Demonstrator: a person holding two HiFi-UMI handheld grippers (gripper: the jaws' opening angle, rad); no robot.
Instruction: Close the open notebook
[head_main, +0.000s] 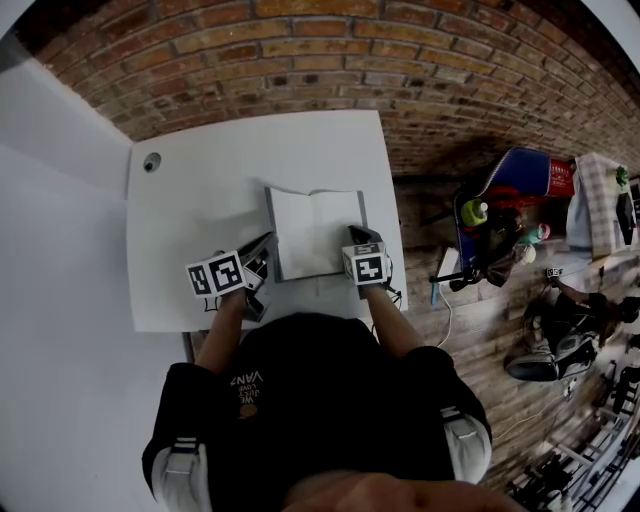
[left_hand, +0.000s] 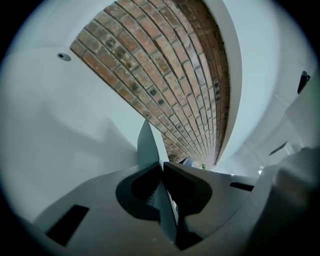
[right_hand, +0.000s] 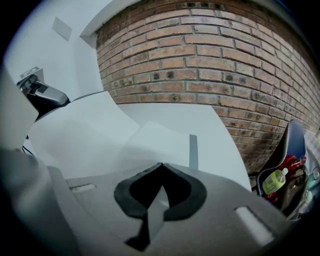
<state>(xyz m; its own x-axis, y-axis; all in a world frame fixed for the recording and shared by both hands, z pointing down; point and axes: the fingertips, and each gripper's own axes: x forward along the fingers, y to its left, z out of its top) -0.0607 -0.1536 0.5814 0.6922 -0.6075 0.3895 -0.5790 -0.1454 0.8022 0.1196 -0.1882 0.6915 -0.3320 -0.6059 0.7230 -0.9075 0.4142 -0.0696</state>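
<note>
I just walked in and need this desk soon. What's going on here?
A person at a white table is closing an open notebook with two handheld grippers. The left gripper is clamped on the notebook's left cover, which stands raised off the table. The right gripper appears shut on the notebook's right-hand edge. The pages lie open, so it isn't closed yet.

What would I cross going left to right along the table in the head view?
cable hole → left gripper → open notebook → right gripper → past the table edge, yellow-green bottle
</note>
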